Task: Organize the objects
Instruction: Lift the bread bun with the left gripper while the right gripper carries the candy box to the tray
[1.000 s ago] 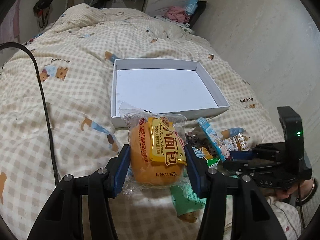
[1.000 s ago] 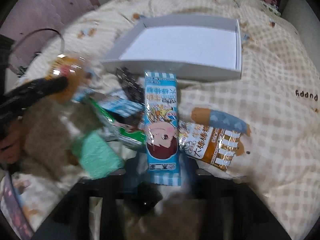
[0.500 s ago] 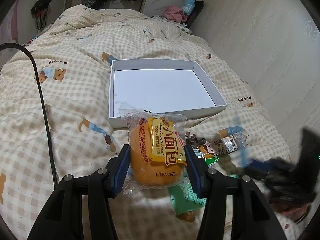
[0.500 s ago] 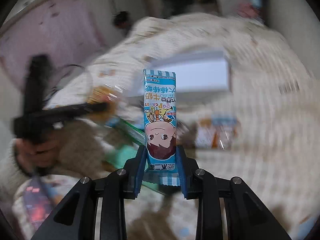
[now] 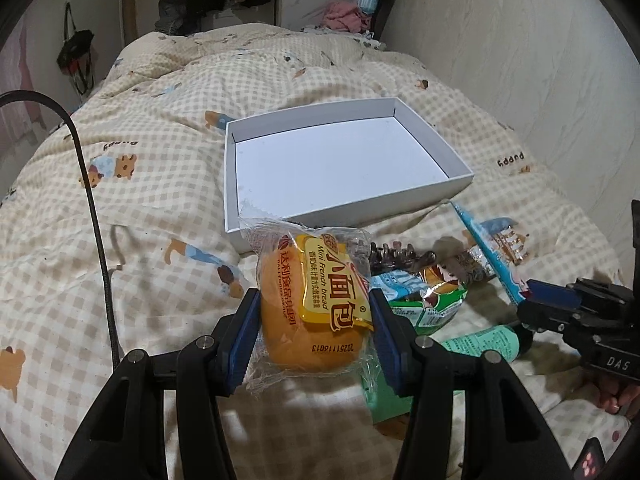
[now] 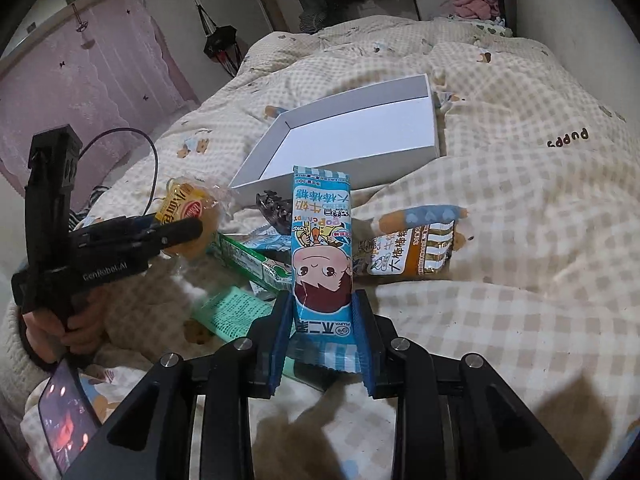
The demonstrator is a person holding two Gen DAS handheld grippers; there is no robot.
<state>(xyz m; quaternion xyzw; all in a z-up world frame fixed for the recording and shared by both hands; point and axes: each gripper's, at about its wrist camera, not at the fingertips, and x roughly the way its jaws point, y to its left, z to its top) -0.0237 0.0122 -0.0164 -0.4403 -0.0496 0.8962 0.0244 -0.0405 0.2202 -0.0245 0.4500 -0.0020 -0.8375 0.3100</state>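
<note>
Both claws are loaded: my left gripper (image 5: 314,316) still clamps the bread packet (image 5: 316,300), my right gripper (image 6: 322,334) now holds the blue candy packet (image 6: 322,252) raised over the quilt (image 6: 520,208), short of the white box (image 6: 360,136).

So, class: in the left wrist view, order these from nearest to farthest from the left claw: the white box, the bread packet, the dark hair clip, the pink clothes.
1. bread packet: clamped in the left claw.
2. dark hair clip: just beyond, to the right, on the quilt.
3. white box: ahead, mid-bed.
4. pink clothes: far end, by the wall.
</note>
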